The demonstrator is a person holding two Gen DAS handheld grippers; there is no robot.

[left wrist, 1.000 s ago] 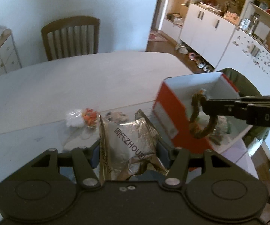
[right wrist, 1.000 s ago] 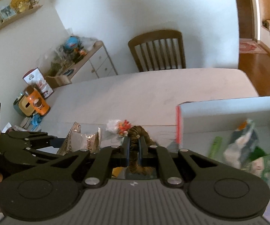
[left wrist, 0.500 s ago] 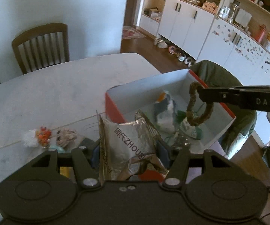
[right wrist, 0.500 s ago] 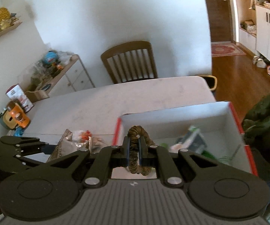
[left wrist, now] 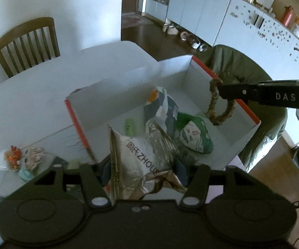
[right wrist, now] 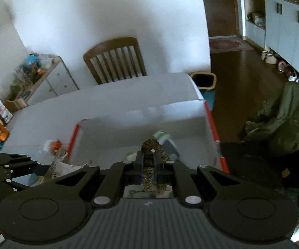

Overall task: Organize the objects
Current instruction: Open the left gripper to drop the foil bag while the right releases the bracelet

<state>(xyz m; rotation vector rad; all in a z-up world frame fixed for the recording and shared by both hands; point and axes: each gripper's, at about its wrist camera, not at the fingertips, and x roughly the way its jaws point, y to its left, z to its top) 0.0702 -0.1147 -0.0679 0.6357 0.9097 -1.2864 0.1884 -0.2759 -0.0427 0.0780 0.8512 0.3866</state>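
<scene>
While clamped on a silver foil packet (left wrist: 147, 155) at lower centre, the left gripper (left wrist: 143, 166) faces the red-edged box (left wrist: 128, 87) mid-frame. At centre of the right wrist view, the right gripper (right wrist: 148, 164) pinches a brown rope ring (right wrist: 151, 145) above the box (right wrist: 141, 122).

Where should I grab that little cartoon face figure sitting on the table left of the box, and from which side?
Take the face figure by its wide head, one finger on each side, coming down from above. It seems to lie flat, face up, so only its edges offer grip. An orange and white toy crowds its left side, so set the fingers front and back. Both tools are full now: the left tool holds a foil packet.
</scene>
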